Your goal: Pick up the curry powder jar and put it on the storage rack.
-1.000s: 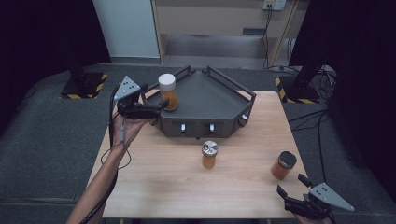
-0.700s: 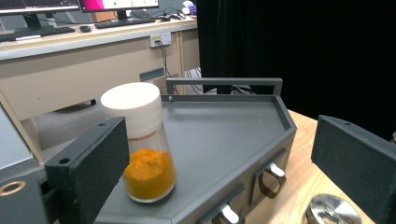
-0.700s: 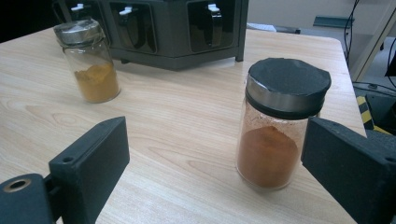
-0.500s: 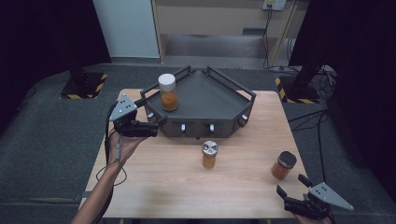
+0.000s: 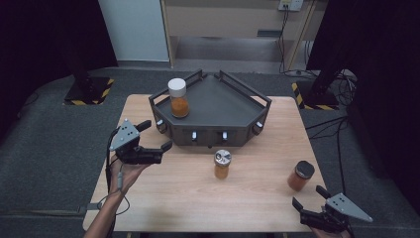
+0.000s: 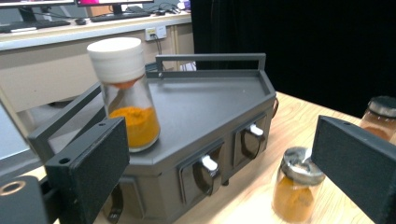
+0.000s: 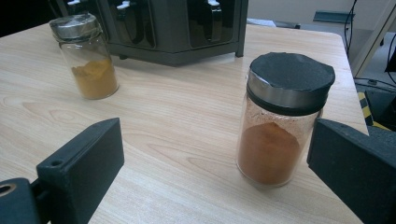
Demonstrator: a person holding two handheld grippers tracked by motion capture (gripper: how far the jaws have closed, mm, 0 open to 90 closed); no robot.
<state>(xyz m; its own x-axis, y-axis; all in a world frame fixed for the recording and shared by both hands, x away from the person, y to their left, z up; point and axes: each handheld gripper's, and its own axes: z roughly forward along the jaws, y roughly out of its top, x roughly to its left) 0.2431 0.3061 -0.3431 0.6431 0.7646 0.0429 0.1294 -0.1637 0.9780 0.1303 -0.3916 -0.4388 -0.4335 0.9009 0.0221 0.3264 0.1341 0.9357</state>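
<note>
The left gripper [image 5: 154, 137], jaws released and holding nothing, is hovering beside the dark tray [image 5: 233, 101] where the white-lidded spice jar [image 5: 178, 97] is standing; the right gripper [image 5: 312, 203], jaws just opening, is waiting empty near the black-lidded spice jar [image 5: 300, 175] on the table [image 5: 168, 198]

Black-lidded jar [image 5: 300, 176], dark grey rack [image 5: 218, 106]

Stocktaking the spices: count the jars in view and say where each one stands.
3. The white-lidded jar stands on the dark tray; the silver-lidded jar stands on the table before the tray; the black-lidded jar stands near the right gripper. None looks hidden.
</note>
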